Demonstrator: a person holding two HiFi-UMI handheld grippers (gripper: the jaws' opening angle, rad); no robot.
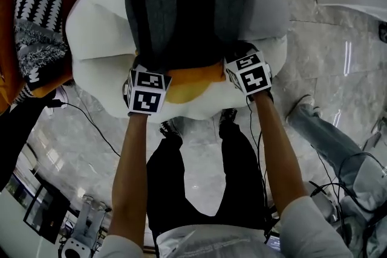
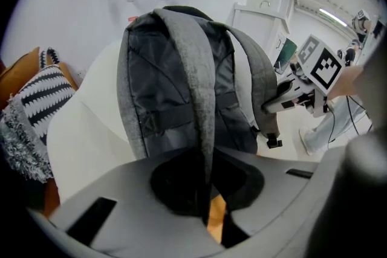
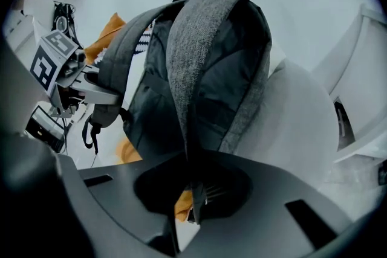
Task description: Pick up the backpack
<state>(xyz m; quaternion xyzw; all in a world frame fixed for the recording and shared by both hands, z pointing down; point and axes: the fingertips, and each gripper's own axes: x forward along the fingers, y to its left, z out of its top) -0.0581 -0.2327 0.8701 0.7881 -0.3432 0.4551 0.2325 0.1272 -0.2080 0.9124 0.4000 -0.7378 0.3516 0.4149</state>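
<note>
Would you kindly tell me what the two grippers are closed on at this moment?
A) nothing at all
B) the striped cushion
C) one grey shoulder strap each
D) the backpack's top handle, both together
C: the left gripper is shut on one grey shoulder strap of the backpack, and the right gripper is shut on the other shoulder strap.

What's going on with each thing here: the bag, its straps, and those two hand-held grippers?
Grey-and-black fabric backpack: upright, leaning on the white padded seat.
Left hand-held gripper: shut on one grey shoulder strap.
Right hand-held gripper: shut on the other grey shoulder strap.
Black-and-white striped pillow: lying off to the side, untouched.
</note>
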